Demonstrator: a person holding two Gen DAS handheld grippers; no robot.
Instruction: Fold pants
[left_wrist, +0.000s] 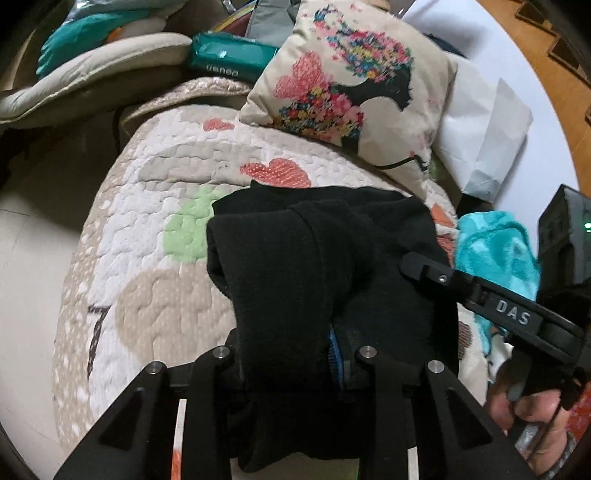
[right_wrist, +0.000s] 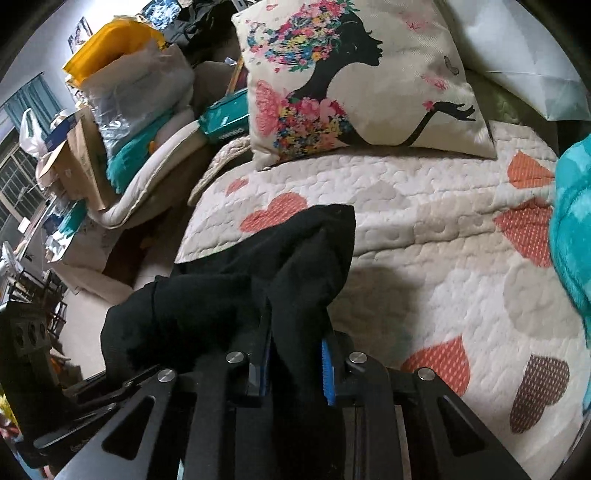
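**Black pants gripped at both ends over quilted bed**

Left gripper (left_wrist: 295, 354): clamped on bunched black pants (left_wrist: 314, 266), fabric draped over and below the jaws. Right gripper (right_wrist: 295, 369): likewise clamped on the pants, cloth pinched between blue pads (right_wrist: 327, 373). Pants raised above heart-patterned quilt (right_wrist: 424, 229). Behind, resting on quilt: printed silhouette cushion (right_wrist: 354, 85). At the right edge: turquoise fleece blanket (right_wrist: 572, 221). Beside the bed: cluttered bags (right_wrist: 122, 74).

The quilted bed (right_wrist: 424, 229) lies open ahead of the black pants (right_wrist: 295, 258). A printed cushion (right_wrist: 354, 81) blocks the far end, and a turquoise blanket (right_wrist: 572, 221) crowds the right edge. Left of the bed, piled bags (right_wrist: 122, 85) probably leave little room.
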